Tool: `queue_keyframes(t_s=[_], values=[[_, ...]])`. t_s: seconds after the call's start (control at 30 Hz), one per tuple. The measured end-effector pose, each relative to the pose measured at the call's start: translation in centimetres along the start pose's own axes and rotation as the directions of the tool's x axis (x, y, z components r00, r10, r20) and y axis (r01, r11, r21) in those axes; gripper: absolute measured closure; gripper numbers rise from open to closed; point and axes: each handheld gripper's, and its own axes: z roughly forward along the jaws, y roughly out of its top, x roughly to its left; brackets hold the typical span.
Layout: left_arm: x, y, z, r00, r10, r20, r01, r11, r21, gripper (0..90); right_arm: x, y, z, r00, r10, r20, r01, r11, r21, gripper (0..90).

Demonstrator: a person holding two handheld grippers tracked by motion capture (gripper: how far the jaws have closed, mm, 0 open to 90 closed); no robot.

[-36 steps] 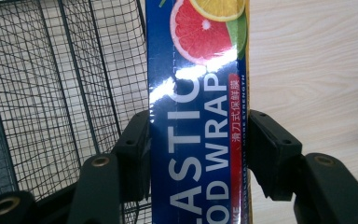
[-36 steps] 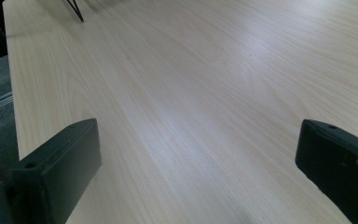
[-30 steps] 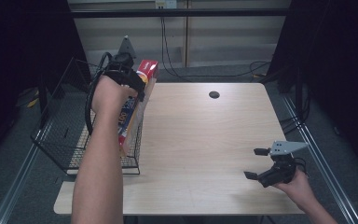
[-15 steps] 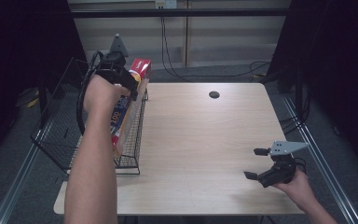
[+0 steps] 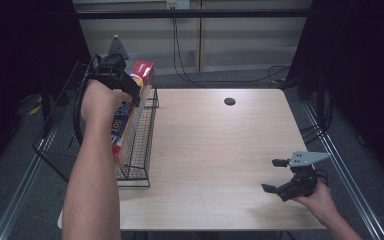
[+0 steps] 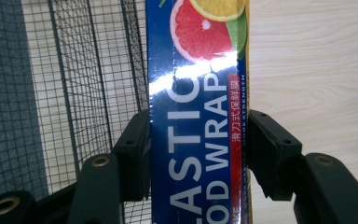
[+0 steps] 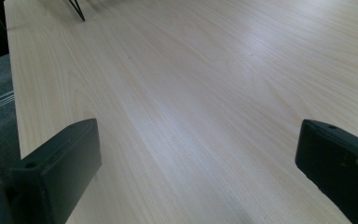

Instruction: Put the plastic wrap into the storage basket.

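Note:
A long blue plastic-wrap box (image 5: 124,125) with a red end and citrus pictures hangs tilted over the right wall of a black wire basket (image 5: 139,165) at the table's left edge. My left gripper (image 5: 130,91) is shut on the box near its upper end. In the left gripper view both black pads press on the sides of the box (image 6: 198,93), with the basket mesh (image 6: 74,93) to its left. My right gripper (image 5: 273,175) rests low near the table's front right corner, open, with nothing between its jaws but bare wood (image 7: 214,70).
The pale wooden table (image 5: 215,145) has a small dark round hole (image 5: 229,101) near its far edge. Cables trail on the floor behind it. A foot of the basket (image 7: 77,9) shows far off in the right gripper view.
My left hand has carried the box to the left, from over the table's edge to over the basket. The right gripper has stayed where it was.

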Motion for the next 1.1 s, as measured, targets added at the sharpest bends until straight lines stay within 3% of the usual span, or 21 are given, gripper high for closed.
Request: queue_keyframes(t_s=[1.1], values=[[3.6, -1.1, -1.4, 0.9982, -0.057, -0.018, 0.057, 0.9984, -0.001, 46.1, 0.1, 0.0, 0.1, 1.0000, -0.005, -0.007, 0.005, 1.000, 0.004, 0.2]])
